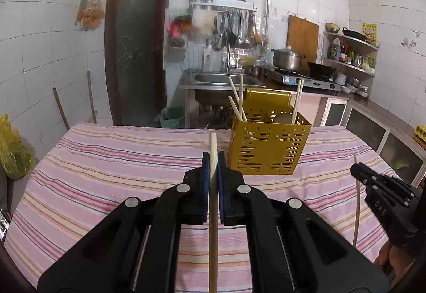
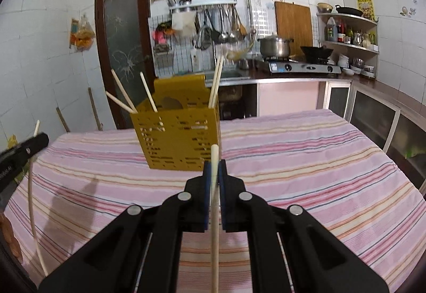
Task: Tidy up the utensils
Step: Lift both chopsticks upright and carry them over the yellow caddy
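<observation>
A yellow perforated utensil holder (image 1: 269, 145) stands on the striped tablecloth and holds several chopsticks; it also shows in the right wrist view (image 2: 177, 133). My left gripper (image 1: 213, 160) is shut on a pale chopstick (image 1: 212, 149) that sticks up past the fingertips, just left of the holder. My right gripper (image 2: 215, 169) is shut on another chopstick (image 2: 214, 160), in front of the holder's right corner. The right gripper also shows in the left wrist view (image 1: 358, 170), and the left gripper in the right wrist view (image 2: 40, 140).
The table with the pink striped cloth (image 1: 119, 165) fills the foreground. Behind it are a sink (image 1: 221, 78), a gas stove with a pot (image 1: 287, 58) and a wok, corner shelves (image 1: 351, 53), a dark door (image 1: 135, 53) and a yellow bag (image 1: 13, 149).
</observation>
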### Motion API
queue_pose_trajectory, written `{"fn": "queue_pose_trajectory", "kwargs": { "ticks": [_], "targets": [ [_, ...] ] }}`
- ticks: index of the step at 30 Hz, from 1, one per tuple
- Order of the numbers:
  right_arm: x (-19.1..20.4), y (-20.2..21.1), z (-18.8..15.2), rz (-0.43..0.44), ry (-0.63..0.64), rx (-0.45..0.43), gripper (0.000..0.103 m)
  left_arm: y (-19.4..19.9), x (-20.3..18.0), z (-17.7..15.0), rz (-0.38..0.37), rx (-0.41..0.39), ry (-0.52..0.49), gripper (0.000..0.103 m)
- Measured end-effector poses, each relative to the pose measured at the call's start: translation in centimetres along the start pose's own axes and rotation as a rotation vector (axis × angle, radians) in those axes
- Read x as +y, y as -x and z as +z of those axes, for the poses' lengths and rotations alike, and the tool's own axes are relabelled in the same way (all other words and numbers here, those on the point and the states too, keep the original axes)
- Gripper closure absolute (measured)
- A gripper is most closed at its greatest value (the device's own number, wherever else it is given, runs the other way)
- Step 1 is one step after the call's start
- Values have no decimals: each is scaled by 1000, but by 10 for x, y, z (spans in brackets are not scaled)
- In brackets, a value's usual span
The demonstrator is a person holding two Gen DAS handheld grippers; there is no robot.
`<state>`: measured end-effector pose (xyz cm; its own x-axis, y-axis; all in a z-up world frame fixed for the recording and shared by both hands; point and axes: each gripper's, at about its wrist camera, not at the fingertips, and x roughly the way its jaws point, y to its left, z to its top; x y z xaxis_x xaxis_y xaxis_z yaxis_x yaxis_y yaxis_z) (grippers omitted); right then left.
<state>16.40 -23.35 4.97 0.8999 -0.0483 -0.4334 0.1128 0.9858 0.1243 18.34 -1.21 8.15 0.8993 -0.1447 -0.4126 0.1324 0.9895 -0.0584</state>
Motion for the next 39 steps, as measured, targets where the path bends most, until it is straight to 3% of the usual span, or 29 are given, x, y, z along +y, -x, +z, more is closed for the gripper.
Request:
{"fn": "queue_pose_trajectory", "kwargs": {
  "ticks": [27,39],
  "targets": [
    [9,57,6,36,55,-195,97,38,12,-20,-10,-109,9,99],
    [4,61,34,36,62,-237,97,57,4,14,-16,-182,-15,99]
  ]
}}
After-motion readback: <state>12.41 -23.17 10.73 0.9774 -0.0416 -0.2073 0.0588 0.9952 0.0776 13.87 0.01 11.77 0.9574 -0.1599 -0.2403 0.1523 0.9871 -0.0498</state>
